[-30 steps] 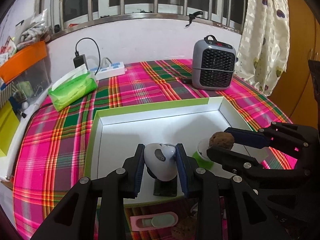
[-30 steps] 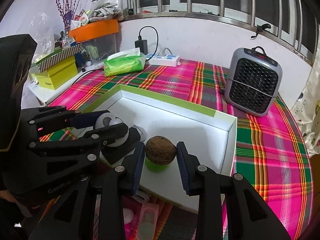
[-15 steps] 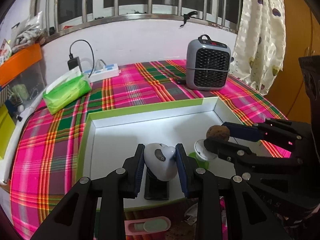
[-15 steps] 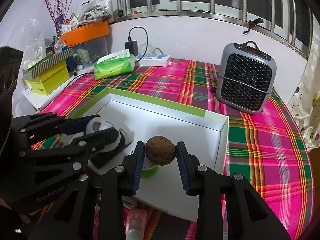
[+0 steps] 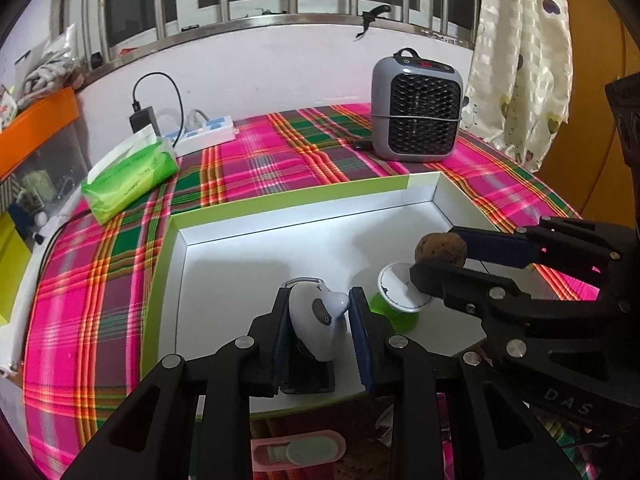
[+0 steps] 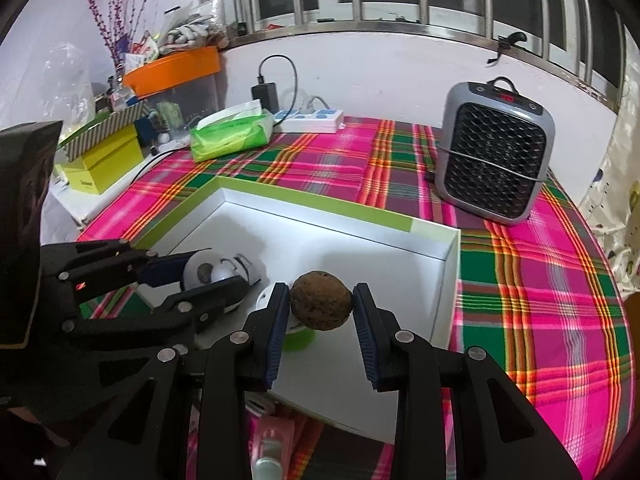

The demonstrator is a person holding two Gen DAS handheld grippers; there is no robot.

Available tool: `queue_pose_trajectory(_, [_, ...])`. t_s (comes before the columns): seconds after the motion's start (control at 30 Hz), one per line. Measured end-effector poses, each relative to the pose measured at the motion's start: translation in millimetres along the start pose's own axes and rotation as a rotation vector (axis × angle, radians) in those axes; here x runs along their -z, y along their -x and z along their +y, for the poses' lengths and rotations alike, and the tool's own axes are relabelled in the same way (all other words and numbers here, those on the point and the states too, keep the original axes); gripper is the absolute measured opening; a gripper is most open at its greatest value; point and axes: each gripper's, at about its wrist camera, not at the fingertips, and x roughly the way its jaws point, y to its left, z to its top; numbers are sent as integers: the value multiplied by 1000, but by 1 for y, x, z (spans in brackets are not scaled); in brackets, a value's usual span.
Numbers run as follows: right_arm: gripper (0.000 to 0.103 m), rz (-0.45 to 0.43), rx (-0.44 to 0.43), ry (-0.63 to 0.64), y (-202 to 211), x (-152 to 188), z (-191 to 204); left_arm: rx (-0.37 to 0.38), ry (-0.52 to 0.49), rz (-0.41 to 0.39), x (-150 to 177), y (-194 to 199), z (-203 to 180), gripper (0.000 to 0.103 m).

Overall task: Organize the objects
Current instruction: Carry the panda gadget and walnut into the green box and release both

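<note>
Left wrist view: the left tool (image 5: 320, 322) has its jaws closing on a white rounded gadget (image 5: 316, 326), which sits between the pads, touching both. The gadget hangs low over the floor of a shallow white box (image 5: 288, 196) with a lime rim, probably so it can be set down inside. Its long axis runs toward the camera and its small spout points right. Beside it a green-based cup (image 5: 396, 294) stands upright in the box. The box rests on a worktop under a pink plaid cloth (image 5: 248, 164).

Right wrist view: the right tool (image 6: 322, 310) is clamped on a brown, rough ball (image 6: 321, 300), held just above the cup, seemingly ready to be dropped into it. The ball is nearly round, slightly wider across the pads. A grey fan heater (image 6: 494, 160) stands behind the box.
</note>
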Motion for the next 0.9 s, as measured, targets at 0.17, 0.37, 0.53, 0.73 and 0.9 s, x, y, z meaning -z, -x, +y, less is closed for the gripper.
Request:
queue_pose_trajectory(0.17, [34,-2,-11,14,0,1,2,3,8,-14,1,4,2,27])
queue_pose_trajectory(0.37, [34,-1,-22,20,1,3,3,11,20,-32,2,9,5,28])
queue_pose_trajectory(0.53, [34,11,-30,-9,3,7,-2,16,32,-39,4,12,7,28])
queue_pose_trajectory(0.73, [34,28,-33,-59,7,12,-13,22,29,-44,5,15,7,28])
queue_pose_trajectory(0.9, [34,22,-28,-62,11,12,-13,33,39,-47,5,16,7,28])
